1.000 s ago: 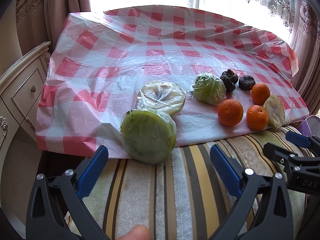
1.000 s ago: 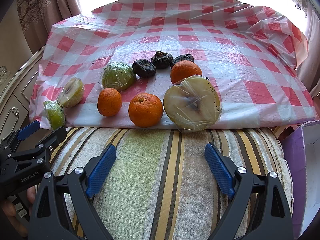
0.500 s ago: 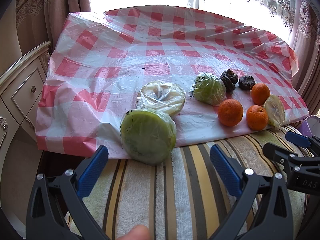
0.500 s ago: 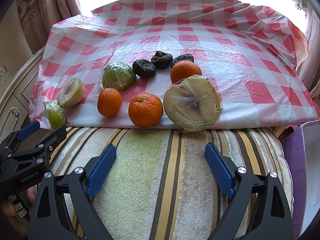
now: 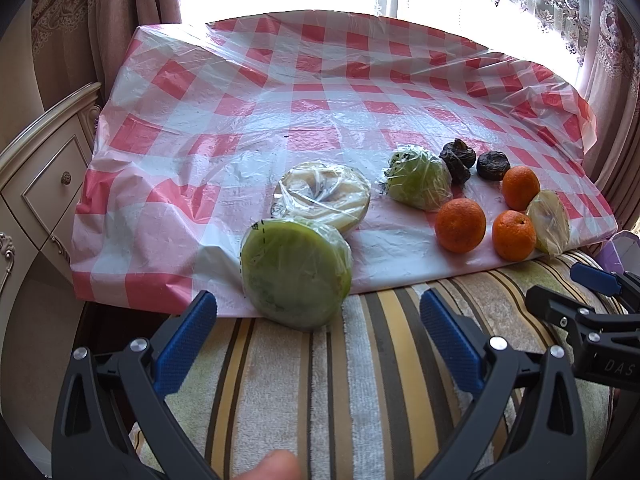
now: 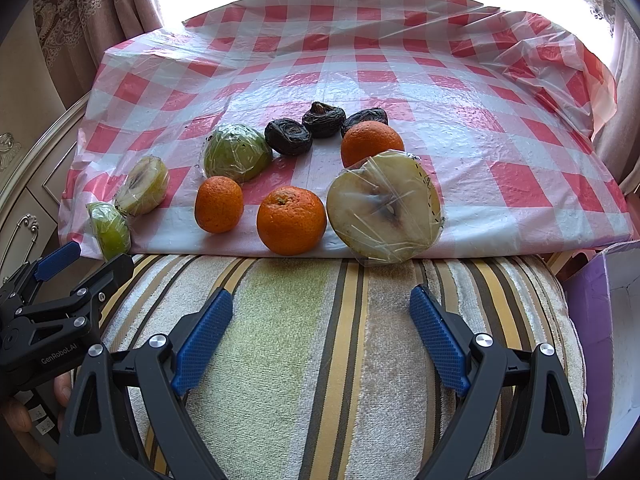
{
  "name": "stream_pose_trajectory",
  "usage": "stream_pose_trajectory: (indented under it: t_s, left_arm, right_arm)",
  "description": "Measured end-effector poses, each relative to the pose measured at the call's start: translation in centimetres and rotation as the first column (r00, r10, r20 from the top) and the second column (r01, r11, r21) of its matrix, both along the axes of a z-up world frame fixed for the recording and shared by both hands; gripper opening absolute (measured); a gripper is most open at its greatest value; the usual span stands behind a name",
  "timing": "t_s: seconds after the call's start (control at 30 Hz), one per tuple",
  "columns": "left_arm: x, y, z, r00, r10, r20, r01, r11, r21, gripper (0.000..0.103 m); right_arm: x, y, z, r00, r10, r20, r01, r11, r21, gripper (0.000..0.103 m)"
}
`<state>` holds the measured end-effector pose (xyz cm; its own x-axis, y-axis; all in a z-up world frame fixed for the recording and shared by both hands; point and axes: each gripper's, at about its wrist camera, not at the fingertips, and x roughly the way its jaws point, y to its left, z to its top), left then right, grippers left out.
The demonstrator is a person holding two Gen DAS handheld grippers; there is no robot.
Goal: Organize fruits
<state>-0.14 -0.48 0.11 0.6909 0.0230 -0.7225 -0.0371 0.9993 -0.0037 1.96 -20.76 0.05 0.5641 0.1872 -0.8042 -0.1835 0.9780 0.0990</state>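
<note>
ahead of left gripper [image 5: 318,330], jaws spread and empty, sits a round green film-wrapped fruit half [image 5: 296,274]. right gripper [image 6: 322,330] also gapes empty, pale film-wrapped apple half [image 6: 386,206] just beyond its right jaw.

Fruits [image 6: 291,220] on tablecloth [image 6: 400,80]; towel [image 6: 320,340] before.

A purple box [image 6: 600,320] at three o'clock runs off the right wrist frame; plastic wrap blurs a cut fruit's [image 6: 386,206] core, and a fingertip [image 5: 272,466] is cropped at six o'clock.
</note>
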Motion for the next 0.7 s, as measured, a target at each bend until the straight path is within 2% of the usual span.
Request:
stream_pose_trajectory:
  t_s: [0.7]
  left_arm:
    - [0.00, 0.01, 0.01, 1.000, 0.000, 0.000, 0.000, 1.000, -0.002, 0.102]
  right_arm:
    - [0.00, 0.10, -0.04, 1.000, 0.000, 0.001, 0.000, 1.000, 0.000, 0.088]
